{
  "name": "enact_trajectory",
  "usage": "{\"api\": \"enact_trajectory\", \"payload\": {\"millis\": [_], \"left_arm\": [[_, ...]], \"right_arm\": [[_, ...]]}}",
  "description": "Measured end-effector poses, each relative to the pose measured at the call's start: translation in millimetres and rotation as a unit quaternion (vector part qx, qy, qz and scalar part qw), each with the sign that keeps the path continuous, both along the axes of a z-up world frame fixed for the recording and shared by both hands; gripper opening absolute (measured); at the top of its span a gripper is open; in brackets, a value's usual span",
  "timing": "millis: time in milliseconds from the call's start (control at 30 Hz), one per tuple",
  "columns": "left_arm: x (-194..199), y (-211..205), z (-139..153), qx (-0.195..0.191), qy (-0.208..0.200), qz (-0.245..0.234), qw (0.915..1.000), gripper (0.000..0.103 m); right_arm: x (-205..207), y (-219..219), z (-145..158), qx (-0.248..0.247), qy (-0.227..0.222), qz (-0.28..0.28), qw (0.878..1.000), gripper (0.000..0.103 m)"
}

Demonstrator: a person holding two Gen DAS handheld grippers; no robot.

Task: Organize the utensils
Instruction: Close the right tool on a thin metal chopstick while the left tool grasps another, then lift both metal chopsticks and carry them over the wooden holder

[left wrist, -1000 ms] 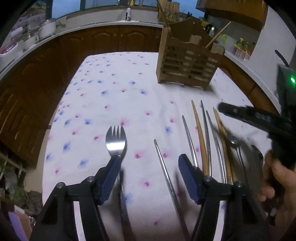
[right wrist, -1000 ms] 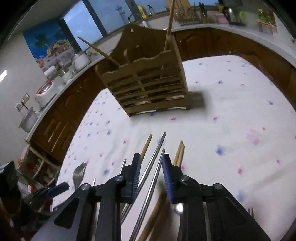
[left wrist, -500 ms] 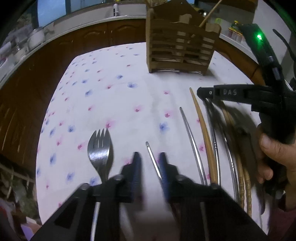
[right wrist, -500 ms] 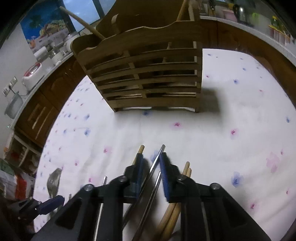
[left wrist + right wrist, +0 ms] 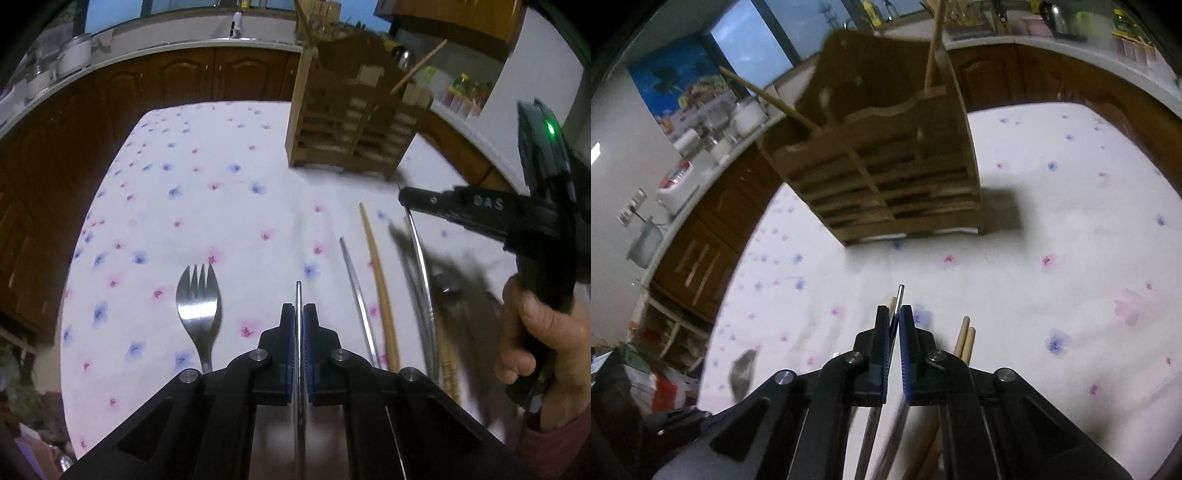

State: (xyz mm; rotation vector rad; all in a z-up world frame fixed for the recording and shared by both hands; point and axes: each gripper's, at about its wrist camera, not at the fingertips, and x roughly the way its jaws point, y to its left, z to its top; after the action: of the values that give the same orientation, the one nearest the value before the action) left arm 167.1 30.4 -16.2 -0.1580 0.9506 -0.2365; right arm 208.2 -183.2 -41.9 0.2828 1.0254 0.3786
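Left wrist view: the left tool [image 5: 299, 314] was clamped on a metal chopstick [image 5: 298, 295], its tip poking out just ahead of the blue pads, above the floral tablecloth [image 5: 192, 206] on the counter. A steel fork [image 5: 198, 306] lay just to the left of the tool, tines pointing away. To the right lay another metal chopstick [image 5: 356, 295] and, beside it, a wooden chopstick [image 5: 376, 280]; further right, more utensils were blurred. The wooden utensil holder [image 5: 351, 122] stood upright at the far side of the cloth, with wooden sticks leaning out of its top. The right tool [image 5: 404, 197] reached in from the right, gripped by a hand [image 5: 535, 339].

Right wrist view: the right tool [image 5: 894, 325] was pinched narrowly on a second metal chopstick [image 5: 899, 295], its squared end projecting past the pads. Two wooden chopstick ends [image 5: 966, 336] showed just right of it on the cloth [image 5: 1071, 221]. The holder [image 5: 886, 166] stood ahead, well apart from the tool, with one stick upright and one slanting left.
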Motion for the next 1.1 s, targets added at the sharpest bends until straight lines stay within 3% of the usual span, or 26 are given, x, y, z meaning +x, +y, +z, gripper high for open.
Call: {"api": "enact_trajectory", "payload": {"millis": [300,700,1100], "left_arm": [[-32.3,19.2,48.1,-0.03,-0.055,0.003,0.9981,0.003],[-90.0,33.2,103.2,-0.047,-0.126,0.0,0.9908,0.003],[-101.2,40.0,119.6,-0.06,-0.161,0.005,0.9852,0.003]], "right_arm": [[-29.6,-9.0,54.8,0.045,-0.058,-0.008,0.997,0.004],[-70.8,-25.7,123.6,0.064,-0.148,-0.023,0.987,0.004],[-86.6,-37.5,144.1,0.059,-0.182,-0.036,0.981,0.004]]}}
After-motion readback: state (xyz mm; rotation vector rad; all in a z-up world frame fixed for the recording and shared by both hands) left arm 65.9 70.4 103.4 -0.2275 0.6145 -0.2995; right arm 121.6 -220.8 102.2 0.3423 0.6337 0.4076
